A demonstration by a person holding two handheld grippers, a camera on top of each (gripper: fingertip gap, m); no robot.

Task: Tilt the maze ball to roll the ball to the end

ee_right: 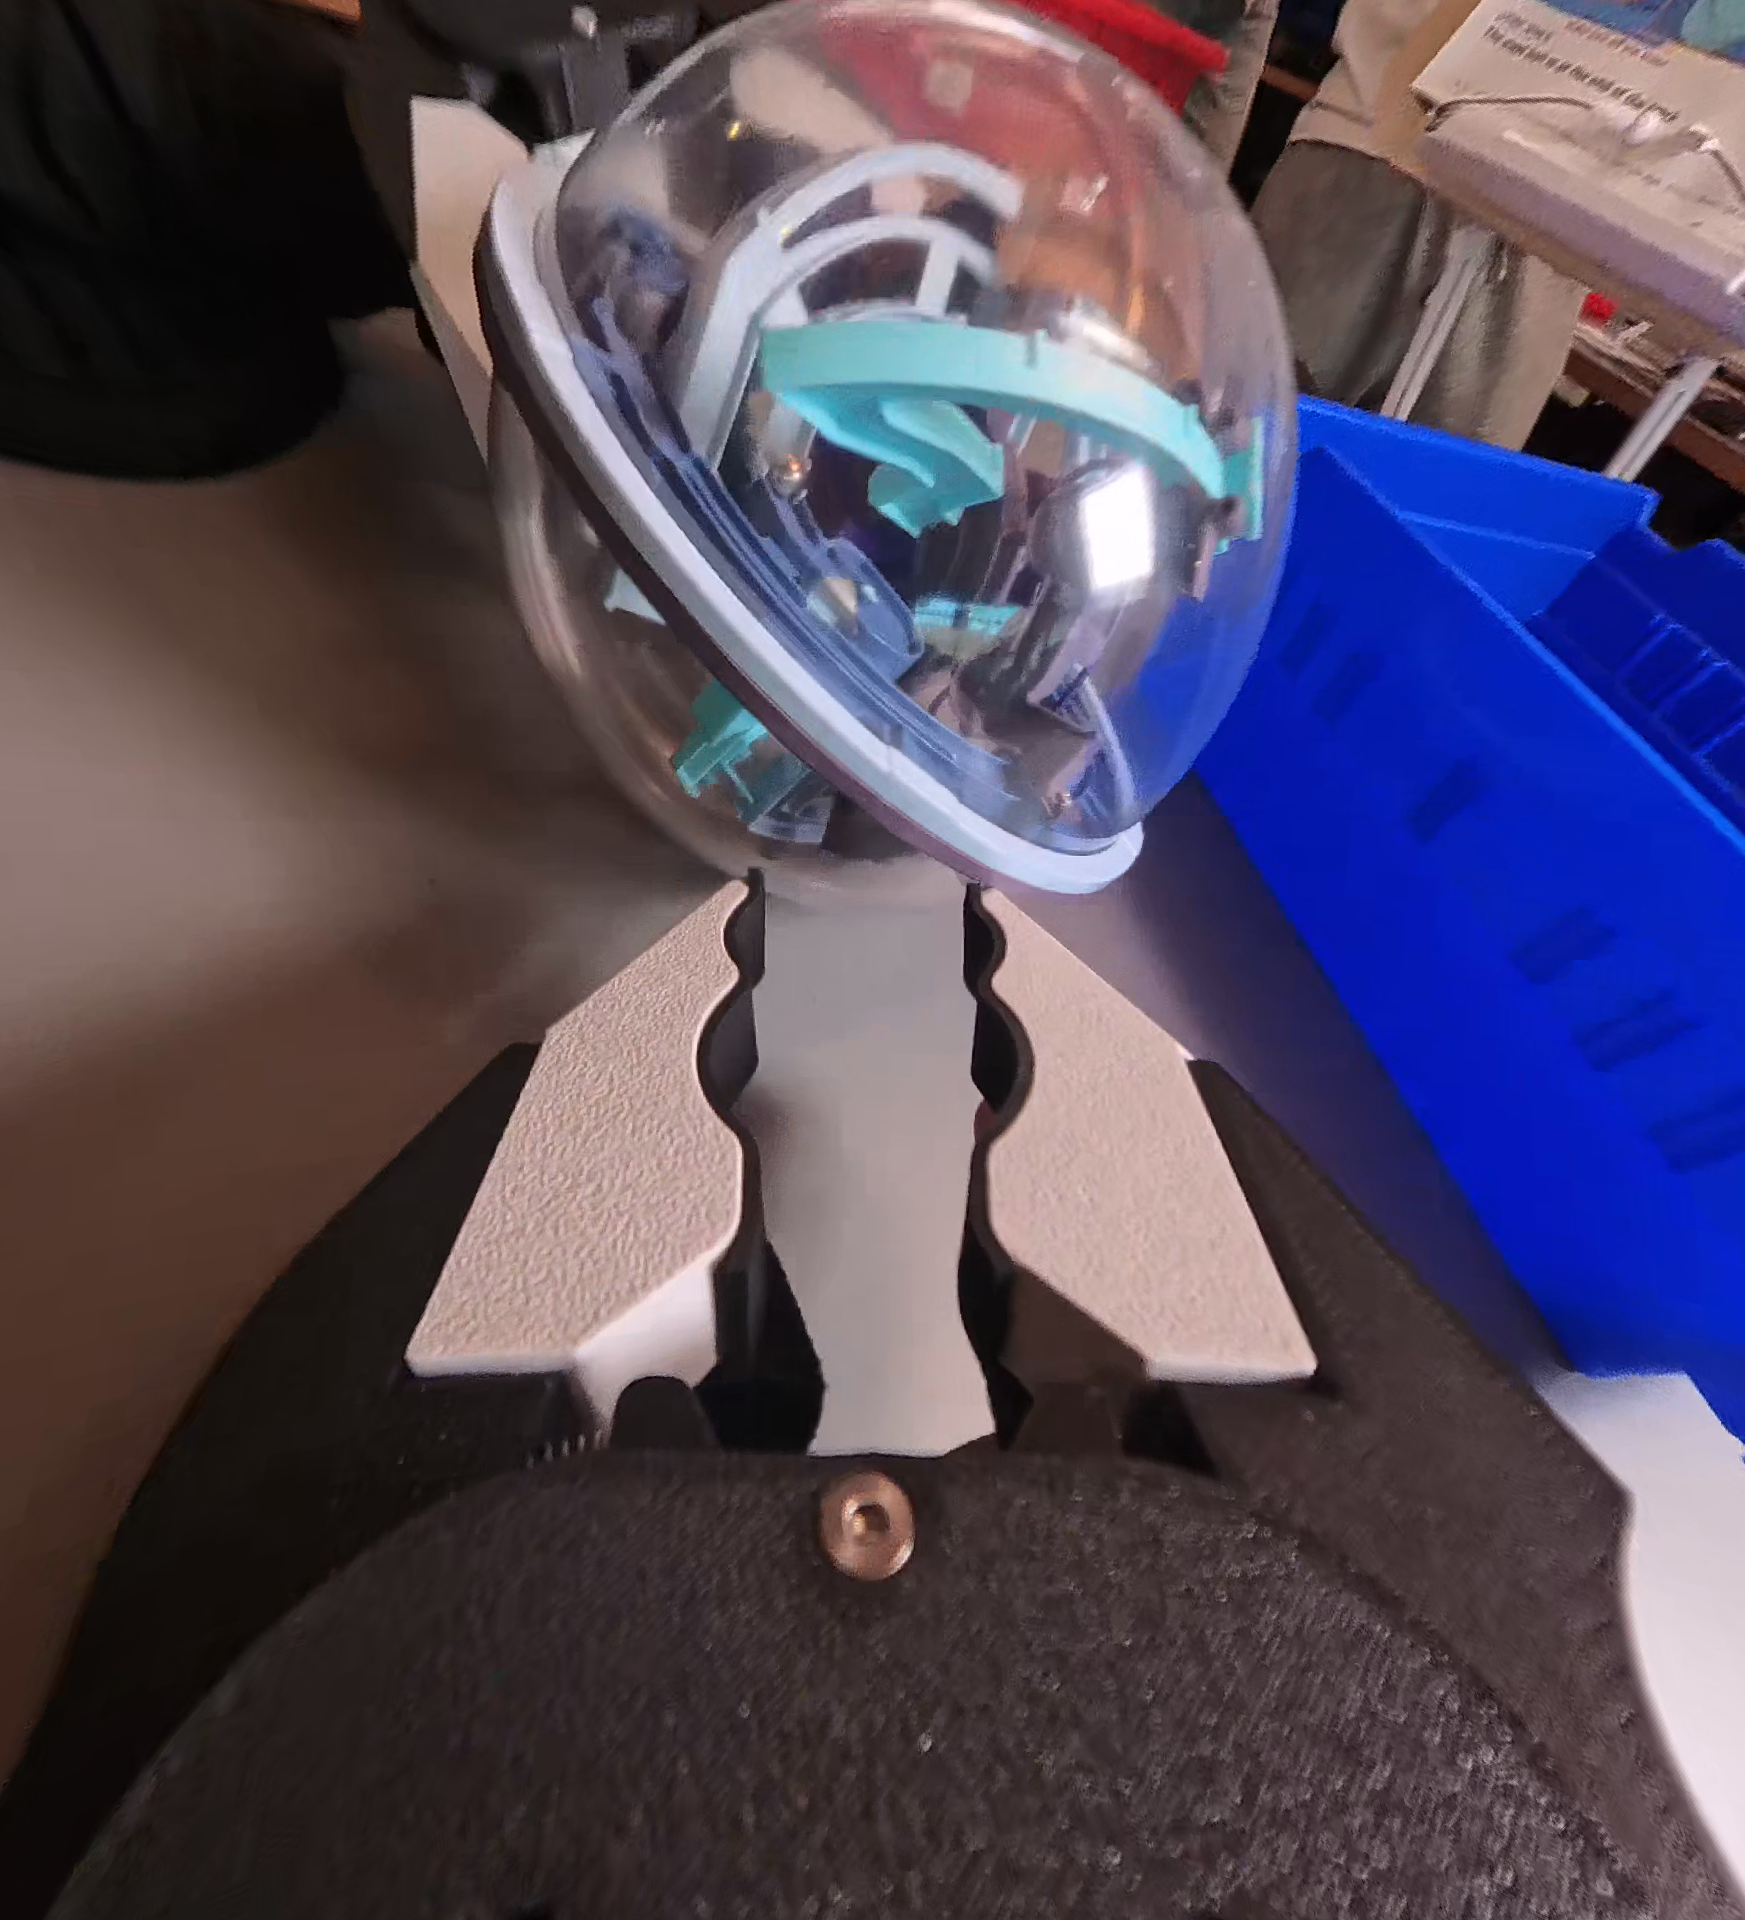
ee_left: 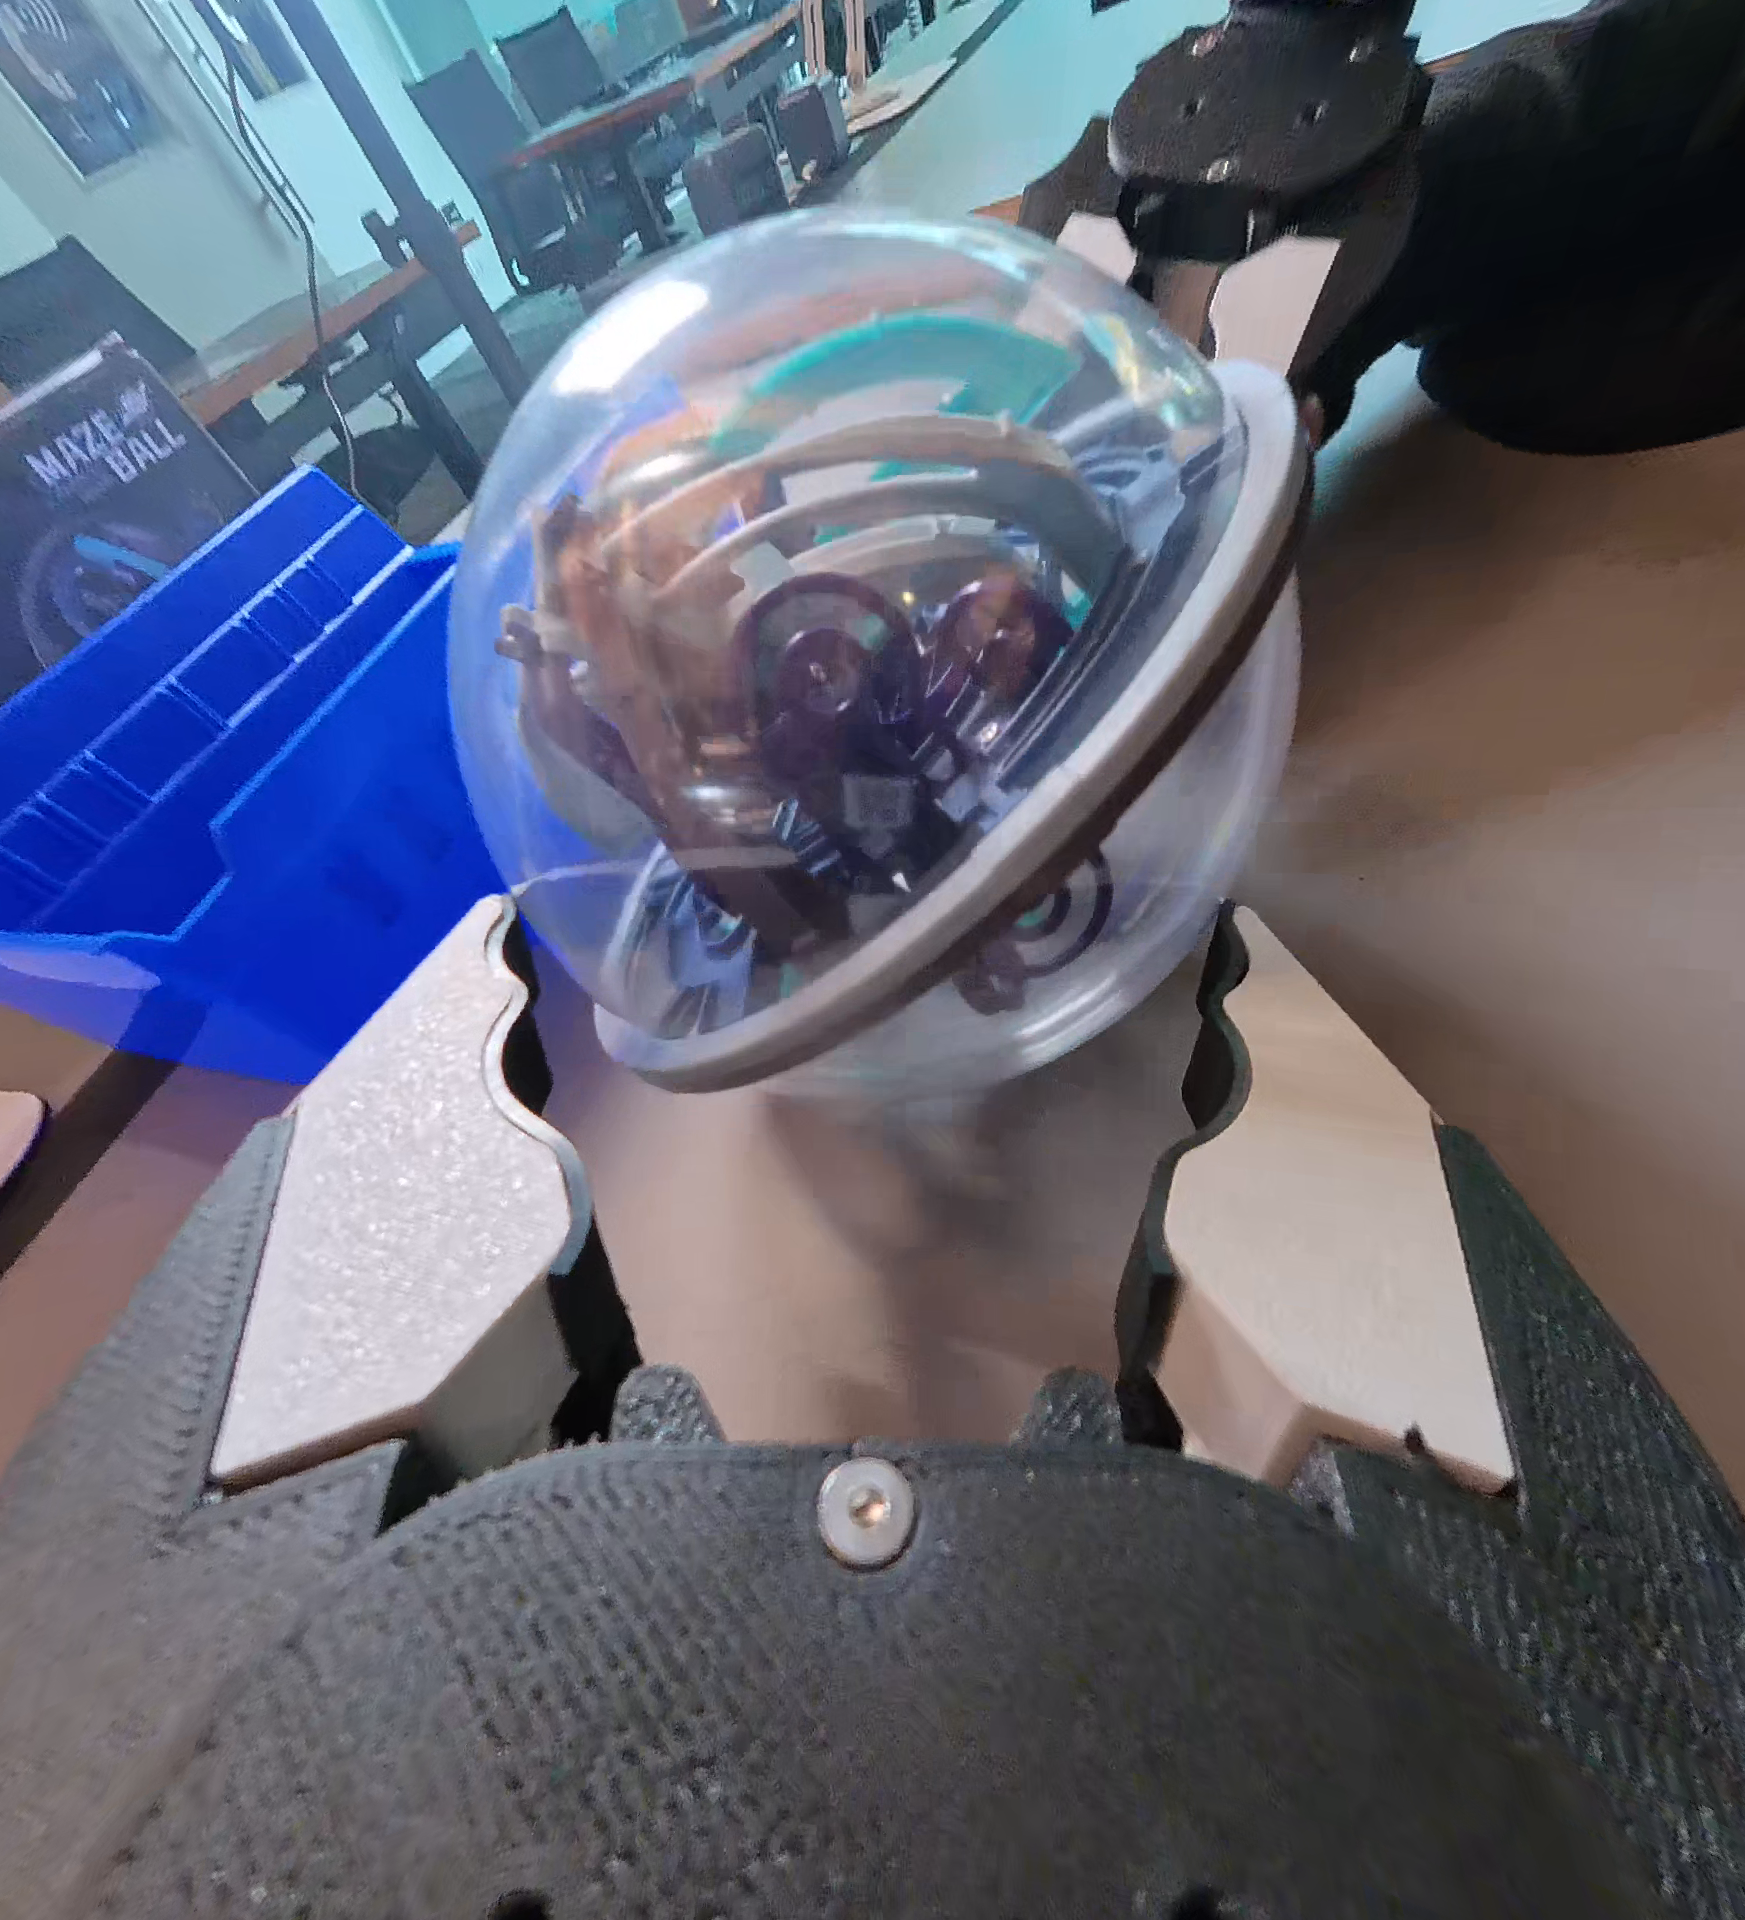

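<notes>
The maze ball (ee_left: 878,644) is a clear sphere with a grey rim and teal, grey, brown and purple tracks inside. It is tilted, rim slanting. My left gripper (ee_left: 863,914) has its fingers spread wide, tips clamped on the ball's lower shell. My right gripper (ee_right: 863,888) has a narrow gap, both tips pressed on the lower shell of the ball (ee_right: 889,468). It also shows in the left wrist view (ee_left: 1232,332), on the ball's far side by the rim. I cannot make out the small ball inside.
A blue plastic bin (ee_left: 172,779) stands close beside the ball, also in the right wrist view (ee_right: 1574,831). A dark product box (ee_left: 37,520) stands behind it. A brown table (ee_left: 1574,831) lies below. A person's black sleeve (ee_left: 1626,208) is behind the right gripper.
</notes>
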